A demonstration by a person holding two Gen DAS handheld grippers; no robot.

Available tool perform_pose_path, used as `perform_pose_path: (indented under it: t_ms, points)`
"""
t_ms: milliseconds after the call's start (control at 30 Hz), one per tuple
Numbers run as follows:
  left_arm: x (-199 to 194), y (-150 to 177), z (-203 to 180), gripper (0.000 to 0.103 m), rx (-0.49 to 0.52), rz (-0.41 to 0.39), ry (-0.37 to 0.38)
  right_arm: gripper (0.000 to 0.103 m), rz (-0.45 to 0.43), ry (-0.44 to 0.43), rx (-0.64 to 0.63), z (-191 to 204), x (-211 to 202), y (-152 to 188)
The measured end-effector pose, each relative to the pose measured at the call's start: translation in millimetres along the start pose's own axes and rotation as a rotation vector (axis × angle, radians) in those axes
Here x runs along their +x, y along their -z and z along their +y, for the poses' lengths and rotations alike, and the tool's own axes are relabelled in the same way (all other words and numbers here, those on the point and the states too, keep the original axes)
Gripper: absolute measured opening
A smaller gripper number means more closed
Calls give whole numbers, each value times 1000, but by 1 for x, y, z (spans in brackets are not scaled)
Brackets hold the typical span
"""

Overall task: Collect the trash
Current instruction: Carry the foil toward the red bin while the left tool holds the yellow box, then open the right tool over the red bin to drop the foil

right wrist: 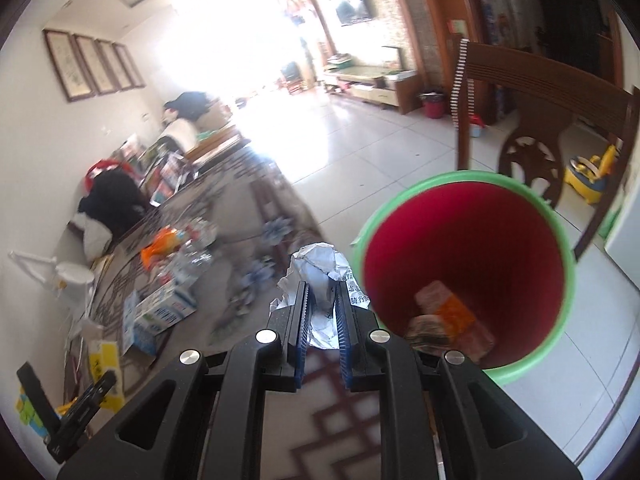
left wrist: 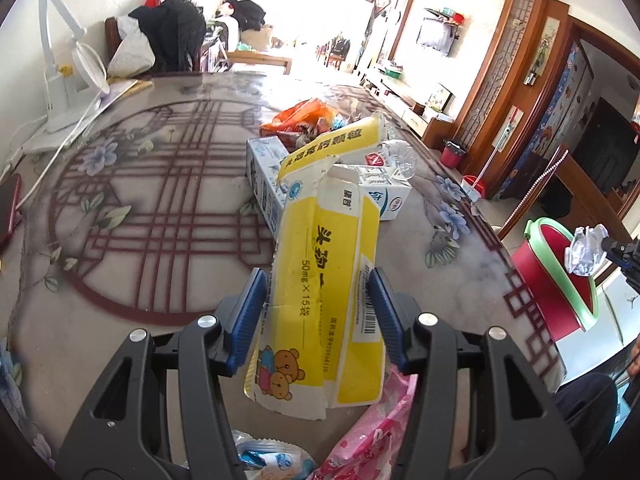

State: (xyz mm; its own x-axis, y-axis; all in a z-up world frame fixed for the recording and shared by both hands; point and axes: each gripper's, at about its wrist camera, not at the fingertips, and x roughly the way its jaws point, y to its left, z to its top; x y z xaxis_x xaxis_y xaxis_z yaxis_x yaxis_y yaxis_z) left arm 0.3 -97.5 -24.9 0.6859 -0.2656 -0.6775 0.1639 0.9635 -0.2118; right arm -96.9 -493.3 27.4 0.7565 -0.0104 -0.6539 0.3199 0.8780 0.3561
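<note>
The right hand-held gripper (right wrist: 320,308) clenched crumpled paper (right wrist: 320,268) near the red bin (right wrist: 532,220); the left hand-held gripper (left wrist: 316,300) apparently gripped a yellow medicine box (left wrist: 320,272).

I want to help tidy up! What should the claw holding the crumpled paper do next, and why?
Probably carry it a little further, over the red bin, then let go. The right claw is shut on the crumpled paper, which hangs just beside the bin's green rim, not yet over the opening. Some trash already lies inside the bin.
</note>
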Motion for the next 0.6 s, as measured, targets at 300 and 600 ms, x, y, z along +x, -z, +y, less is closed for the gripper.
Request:
perform_pose_path:
  t_ms: [300,600]
  points:
    - [1,6,-36,51,137,10,21,13,-27,74,113,-64,1,-4]
    - [0,-13,-139,51,228,52,290,64,-102,127,215,-103,-10,1]
